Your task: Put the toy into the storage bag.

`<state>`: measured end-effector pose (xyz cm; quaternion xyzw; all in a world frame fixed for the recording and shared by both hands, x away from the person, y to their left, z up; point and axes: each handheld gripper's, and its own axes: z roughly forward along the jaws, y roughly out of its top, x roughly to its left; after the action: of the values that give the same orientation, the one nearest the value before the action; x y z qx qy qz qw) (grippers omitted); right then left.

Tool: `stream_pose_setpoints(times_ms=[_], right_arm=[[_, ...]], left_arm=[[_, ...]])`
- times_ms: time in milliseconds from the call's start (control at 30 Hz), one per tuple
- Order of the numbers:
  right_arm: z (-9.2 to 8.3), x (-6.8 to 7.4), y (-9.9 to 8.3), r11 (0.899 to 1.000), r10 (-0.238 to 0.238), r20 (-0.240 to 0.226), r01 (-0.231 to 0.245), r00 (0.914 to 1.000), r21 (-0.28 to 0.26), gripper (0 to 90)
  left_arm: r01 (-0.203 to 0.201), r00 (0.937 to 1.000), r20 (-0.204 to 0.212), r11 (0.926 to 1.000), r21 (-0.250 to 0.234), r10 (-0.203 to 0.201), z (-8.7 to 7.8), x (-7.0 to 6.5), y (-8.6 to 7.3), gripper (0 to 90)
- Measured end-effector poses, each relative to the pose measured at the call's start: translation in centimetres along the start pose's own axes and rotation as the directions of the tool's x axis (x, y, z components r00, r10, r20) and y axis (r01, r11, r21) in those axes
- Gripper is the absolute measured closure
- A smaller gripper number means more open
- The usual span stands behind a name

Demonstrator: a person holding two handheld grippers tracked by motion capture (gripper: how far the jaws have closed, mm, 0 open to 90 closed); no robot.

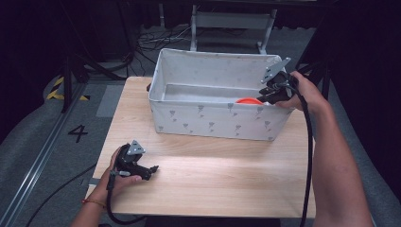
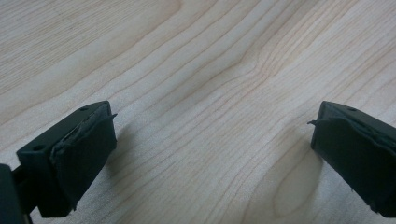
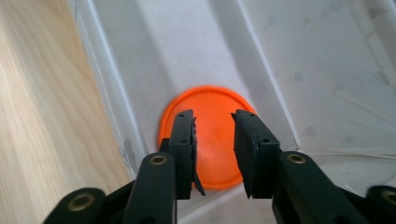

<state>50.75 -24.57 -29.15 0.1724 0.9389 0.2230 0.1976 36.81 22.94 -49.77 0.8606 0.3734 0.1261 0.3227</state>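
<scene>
While the left tongs [image 1: 152, 169] rest wide open and empty on the desk [image 1: 213, 175], the right tongs [image 3: 214, 135] hang part-open, gripping nothing, above an orange disc [image 3: 212, 140] apparently already dropped in the fabric bin [image 1: 213, 120].

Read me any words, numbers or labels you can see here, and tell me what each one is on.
"4": a black numeral on the grey floor, left of the table.
The fabric bin carries small grey printed motifs, no lettering.
No other text is readable.
</scene>
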Motion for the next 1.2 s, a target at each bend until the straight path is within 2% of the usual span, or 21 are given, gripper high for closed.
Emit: stream_pose_setpoints(times_ms=[100, 233, 267, 300, 333, 367, 533, 667, 700, 733, 833, 967, 1033, 1100, 1133, 1200], right_arm=[[-0.6, 0.4, -0.6, 0.997, 0.039, 0.006, -0.039, 0.9992, -0.073, 66.0], [-1.3, 0.6, -1.5, 0.983, 0.125, 0.067, -0.115, 0.9899, -0.141, 62.7], [-1.7, 0.7, -1.7, 0.974, 0.16, 0.087, -0.143, 0.9832, -0.173, 60.7], [-1.7, 0.7, -1.7, 0.974, 0.16, 0.087, -0.143, 0.9832, -0.173, 60.7], [-2.2, 0.8, -2.0, 0.96, 0.2, 0.089, -0.177, 0.9758, -0.216, 58.2], [-2.5, 1.0, -2.1, 0.954, 0.218, 0.087, -0.193, 0.9721, -0.231, 56.6], [-3.5, 1.9, -2.7, 0.941, 0.248, 0.114, -0.211, 0.9621, -0.263, 49.3], [-4.4, 2.6, -3.2, 0.926, 0.278, 0.138, -0.227, 0.9507, -0.3, 43.0], [-4.4, 2.6, -3.2, 0.926, 0.278, 0.138, -0.227, 0.9507, -0.3, 43.0], [-5.0, 3.0, -3.4, 0.919, 0.294, 0.15, -0.235, 0.944, -0.316, 41.6], [-5.7, 3.5, -3.7, 0.907, 0.313, 0.155, -0.247, 0.937, -0.342, 39.6], [-6.4, 4.3, -4.1, 0.904, 0.319, 0.165, -0.247, 0.9332, -0.348, 36.7], [-6.7, 4.8, -4.4, 0.895, 0.341, 0.181, -0.26, 0.9224, -0.362, 34.7], [-6.8, 5.2, -4.6, 0.893, 0.353, 0.211, -0.261, 0.9115, -0.367, 33.1], [-6.9, 5.5, -4.8, 0.89, 0.359, 0.216, -0.262, 0.9081, -0.374, 32.5], [-7.0, 5.9, -5.2, 0.888, 0.361, 0.215, -0.264, 0.9074, -0.376, 31.1]], left_arm=[[0.0, 1.0, 0.0, 1.0, -0.002, 0.0, 0.0, 0.0, 0.0, 0.4], [0.0, 1.0, 0.0, 1.0, 0.0, 0.0, 0.0, 0.0, 0.0, 0.4], [0.0, 1.0, 0.0, 1.0, 0.0, 0.0, 0.0, 0.0, 0.0, 0.3], [0.0, 1.0, 0.0, 1.0, 0.0, 0.0, 0.0, 0.0, 0.0, 0.3], [0.0, 1.0, 0.0, 1.0, 0.0, 0.0, 0.0, 0.0, 0.0, 0.4], [0.0, 1.0, 0.0, 1.0, 0.0, 0.0, 0.0, 0.0, 0.0, 0.4], [0.001, 1.0, -0.001, 1.0, -0.002, -0.001, 0.0, 0.0, 0.0, 0.3], [0.0, 1.0, 0.0, 1.0, 0.0, 0.0, 0.0, 0.0, 0.0, 0.3], [0.0, 1.0, 0.0, 1.0, 0.0, 0.0, 0.0, 0.0, 0.0, 0.4], [0.0, 1.0, -0.001, 1.0, -0.002, 0.0, 0.0, 0.0, 0.0, 0.3], [0.0, 1.0, -0.001, 1.0, -0.002, 0.0, 0.0, 0.0, 0.0, 0.3], [-0.002, 1.0, -0.002, 1.0, -0.003, 0.002, 0.0, 0.0, 0.0, 0.4], [-0.002, 1.0, -0.002, 1.0, -0.003, 0.002, 0.0, 0.0, 0.0, 0.3], [-0.002, 1.0, -0.002, 1.0, -0.003, 0.002, 0.0, 0.0, 0.0, 0.4], [0.0, 1.0, -0.001, 1.0, -0.002, 0.0, 0.0, 0.0, 0.0, 0.4], [0.0, 1.0, -0.001, 1.0, -0.002, 0.0, 0.0, 0.0, 0.0, 0.4]])
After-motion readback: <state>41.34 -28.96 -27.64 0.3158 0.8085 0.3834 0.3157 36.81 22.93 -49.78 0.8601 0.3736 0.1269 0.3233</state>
